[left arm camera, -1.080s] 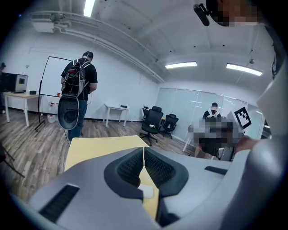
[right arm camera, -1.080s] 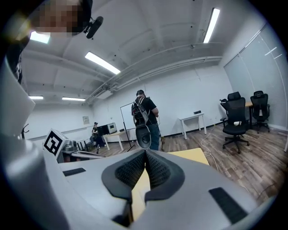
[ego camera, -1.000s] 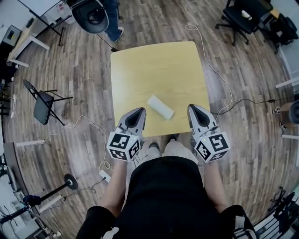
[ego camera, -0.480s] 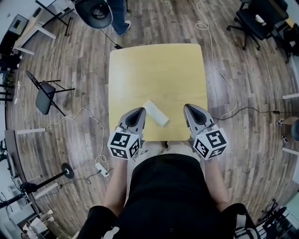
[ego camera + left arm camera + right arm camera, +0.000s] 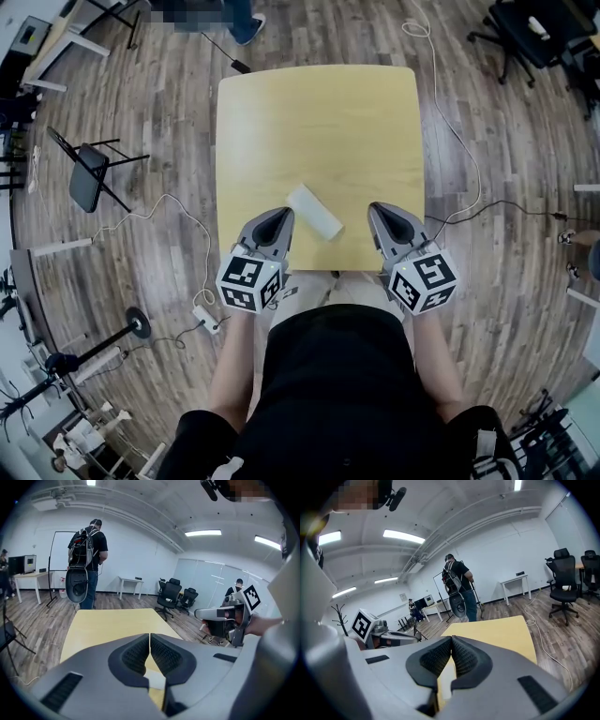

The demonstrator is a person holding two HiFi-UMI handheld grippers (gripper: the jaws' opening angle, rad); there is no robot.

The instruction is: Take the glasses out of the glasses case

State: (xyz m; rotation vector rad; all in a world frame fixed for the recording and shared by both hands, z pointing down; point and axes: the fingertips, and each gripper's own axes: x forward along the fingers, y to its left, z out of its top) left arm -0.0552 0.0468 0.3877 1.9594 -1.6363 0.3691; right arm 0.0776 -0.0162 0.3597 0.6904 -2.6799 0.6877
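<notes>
Both grippers have come lower over the square yellow wooden counter point(image 5: 319, 122) and now flank the white oblong glasses case point(image 5: 314, 210) without touching it. The left gripper point(image 5: 279, 217) and the right gripper point(image 5: 377, 210) are clenched on nothing. The glasses case lies closed near the front edge, its glasses unseen, so I judge that the opening has not begun.

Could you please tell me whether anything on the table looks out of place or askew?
Nothing looks spilled or damaged. The white glasses case lies at a slant to the edges of the table, near the front, between the left gripper and right gripper, both shut and empty.
</notes>
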